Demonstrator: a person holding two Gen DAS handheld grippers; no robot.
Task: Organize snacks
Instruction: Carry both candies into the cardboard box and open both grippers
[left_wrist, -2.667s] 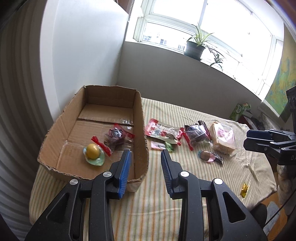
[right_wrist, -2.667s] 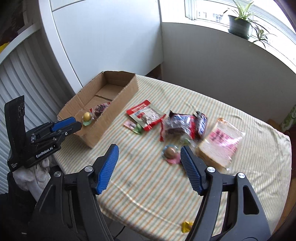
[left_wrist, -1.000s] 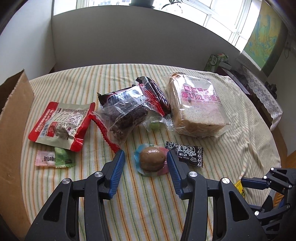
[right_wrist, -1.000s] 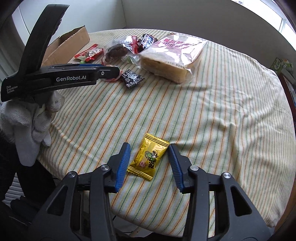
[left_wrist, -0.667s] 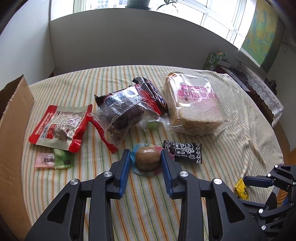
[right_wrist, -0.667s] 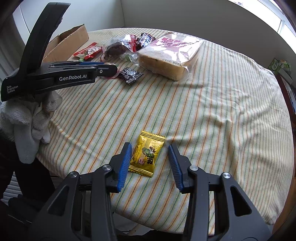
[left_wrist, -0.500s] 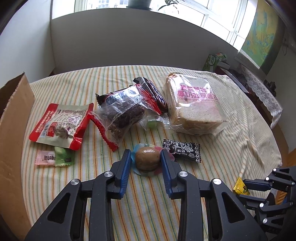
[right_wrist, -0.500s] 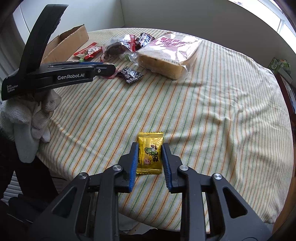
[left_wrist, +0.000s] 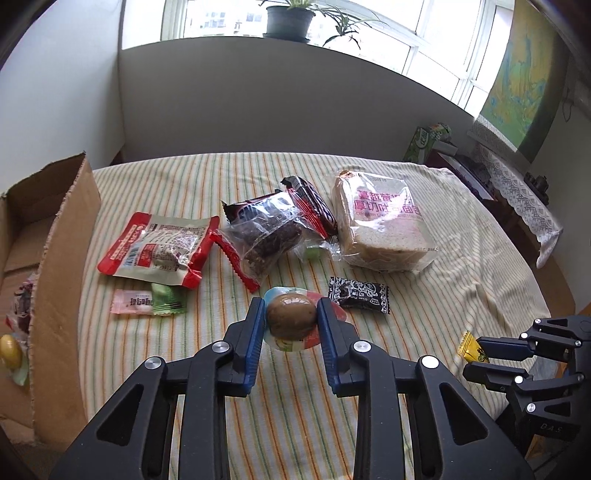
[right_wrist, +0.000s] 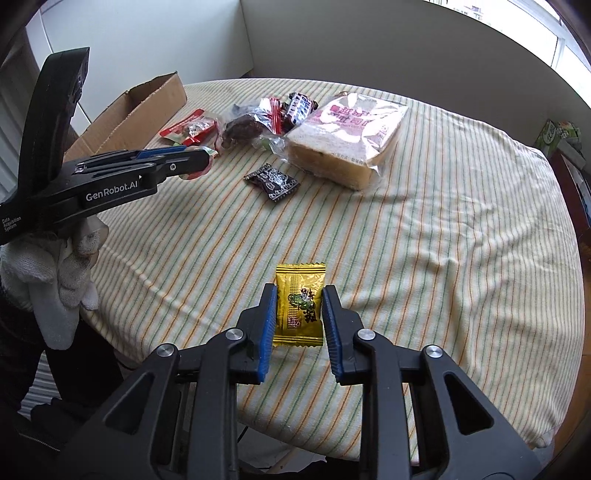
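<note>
Cardboard box (left_wrist: 66, 236) stands at the table's left edge, some snacks already inside. Left gripper (left_wrist: 291, 318) has just closed on the wrapped egg (left_wrist: 291, 320), apparently lifted clear; right gripper (right_wrist: 299, 311) has pinched the yellow candy (right_wrist: 300, 302) near the front edge (both now ready for boxing). Striped cloth (right_wrist: 443, 229) covers the table, below a bright window.

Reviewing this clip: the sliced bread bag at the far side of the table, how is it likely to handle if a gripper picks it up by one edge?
The sliced bread bag is probably light for its bulk, being a soft loaf. Its thin clear wrapper looks loose and crinkled at the ends, so an edge grip would likely take film alone, leaving the loaf to sag or swing. Squeezing the body would probably dent the slices. It lies flat, so rolling seems unlikely.
</note>
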